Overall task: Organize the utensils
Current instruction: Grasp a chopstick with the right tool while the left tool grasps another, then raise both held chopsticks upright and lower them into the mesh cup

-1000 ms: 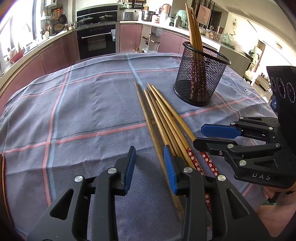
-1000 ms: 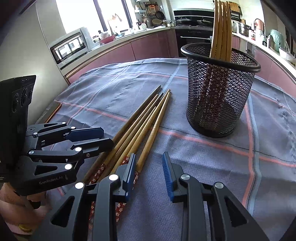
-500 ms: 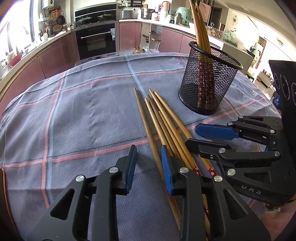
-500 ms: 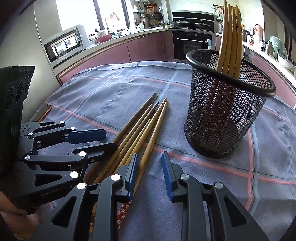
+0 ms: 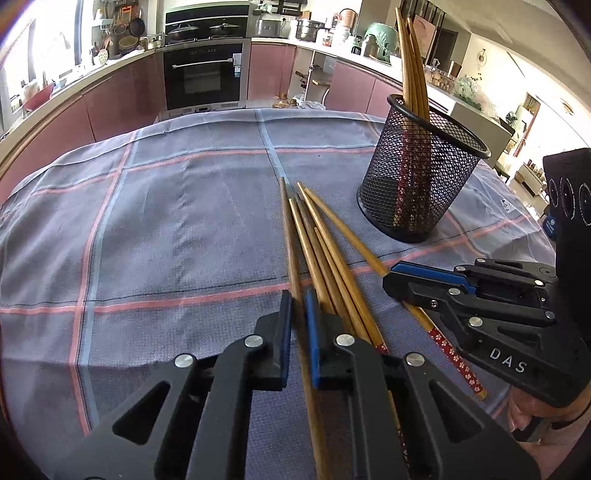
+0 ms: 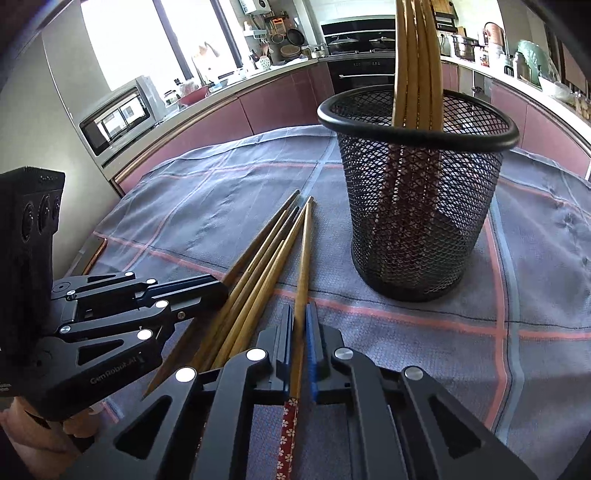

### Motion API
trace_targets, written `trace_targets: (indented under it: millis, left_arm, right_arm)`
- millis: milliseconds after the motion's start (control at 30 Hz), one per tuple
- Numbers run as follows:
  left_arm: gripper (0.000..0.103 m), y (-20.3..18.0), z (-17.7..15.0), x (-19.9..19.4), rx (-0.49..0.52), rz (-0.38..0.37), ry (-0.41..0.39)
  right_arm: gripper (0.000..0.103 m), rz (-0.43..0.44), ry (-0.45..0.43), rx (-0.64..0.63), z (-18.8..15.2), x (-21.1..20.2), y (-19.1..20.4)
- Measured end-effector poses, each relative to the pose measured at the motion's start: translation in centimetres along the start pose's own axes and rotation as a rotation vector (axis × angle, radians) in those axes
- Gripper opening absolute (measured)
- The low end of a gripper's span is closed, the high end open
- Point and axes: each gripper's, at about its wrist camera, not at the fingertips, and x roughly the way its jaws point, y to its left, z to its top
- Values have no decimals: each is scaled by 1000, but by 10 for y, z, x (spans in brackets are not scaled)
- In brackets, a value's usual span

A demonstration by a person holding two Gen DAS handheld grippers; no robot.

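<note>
Chopstick [image 6: 300, 295] sits clamped in right hand-held gripper [image 6: 298, 321].

From my left wrist camera, the chopstick in my left gripper [image 5: 298, 325] disappears under the black fingers and then runs off the bottom edge, so I can't see its handle end. On the right wrist view, the tops of the chopsticks in the mesh holder [image 6: 417, 206] are cut off by the upper edge. My hand [image 6: 79, 428] shows only as a sliver low on the left. The countertop clutter [image 5: 332, 31] is too small to identify.
</note>
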Motion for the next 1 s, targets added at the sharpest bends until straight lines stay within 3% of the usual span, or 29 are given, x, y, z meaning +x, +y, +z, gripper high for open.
trace_targets:
  millis: [233,567,833,1000]
  left_arm:
    - [8,-1,-7,-15,17,-34,-15]
    - [9,-6,-14,-14,63,-53,19]
    - [14,0,-8,-5,65,-71,42]
    - [8,1,-3,-4,41,-73,36]
  right_arm:
    - [6,48,-43,-21,1,-17,4]
    - [7,49,48,-75,-3,-1,12]
    - [7,47,56,-87,0,6,13]
    - [6,61,18,-85,2,-5,11]
